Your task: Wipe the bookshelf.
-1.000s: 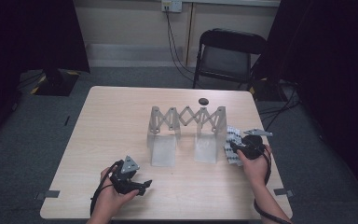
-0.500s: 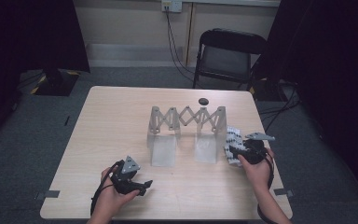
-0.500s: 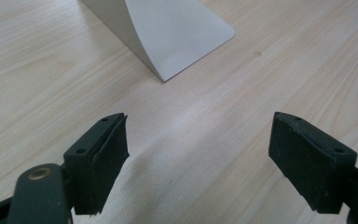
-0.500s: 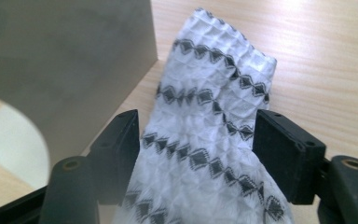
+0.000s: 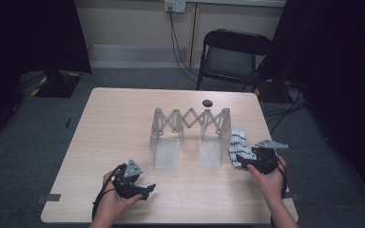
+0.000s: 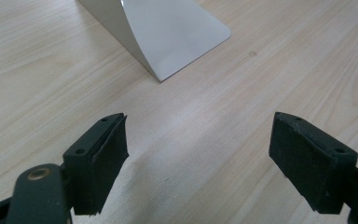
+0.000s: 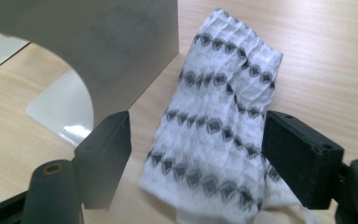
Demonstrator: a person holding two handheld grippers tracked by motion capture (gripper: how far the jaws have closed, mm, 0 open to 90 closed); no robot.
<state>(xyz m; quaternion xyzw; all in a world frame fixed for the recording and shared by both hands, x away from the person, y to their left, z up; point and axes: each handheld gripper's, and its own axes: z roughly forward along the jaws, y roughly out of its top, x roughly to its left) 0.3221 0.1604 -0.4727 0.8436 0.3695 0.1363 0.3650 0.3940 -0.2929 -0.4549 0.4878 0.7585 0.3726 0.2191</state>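
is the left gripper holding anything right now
No. In the left gripper view the left gripper's fingers stand wide apart over the bare table, with nothing between them.

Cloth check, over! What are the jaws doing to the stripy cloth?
Right gripper jaws just opening, astride patterned cloth, not pressing. Left gripper open, idle on table. Folding rack stands right beside cloth.
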